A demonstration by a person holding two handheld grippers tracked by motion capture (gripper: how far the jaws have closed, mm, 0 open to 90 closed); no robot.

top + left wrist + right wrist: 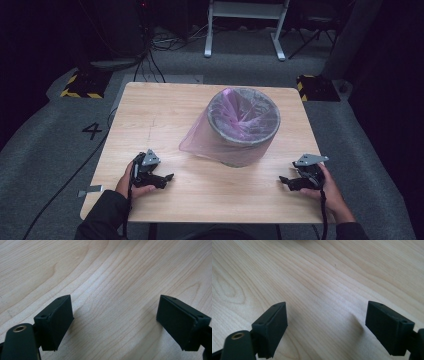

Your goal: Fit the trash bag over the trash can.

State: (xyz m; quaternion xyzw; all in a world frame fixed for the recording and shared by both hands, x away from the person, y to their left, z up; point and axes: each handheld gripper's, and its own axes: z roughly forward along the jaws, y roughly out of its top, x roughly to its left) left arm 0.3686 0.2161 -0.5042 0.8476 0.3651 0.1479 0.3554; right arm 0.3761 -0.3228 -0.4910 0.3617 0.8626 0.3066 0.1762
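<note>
A grey waste bin (245, 126) lined with a thin pink plastic bag (200, 137) stands on the wooden table (150, 115), right of centre toward the back. My left gripper (167, 178) rests low at the front left, pointing right toward the bin, its jaws wide apart. Its own view has my left gripper (115, 320) over bare wood with nothing between the pads. My right gripper (284, 181) sits at the front right and points left. In its own view, my right gripper (326, 321) is open over bare wood.
The bin stands between the two hands, closer to the far edge. Black cables trail from each gripper off the table's front edge. Around the table lie grey carpet, a white frame (245, 20) at the back and yellow-black striped blocks (82, 85).
</note>
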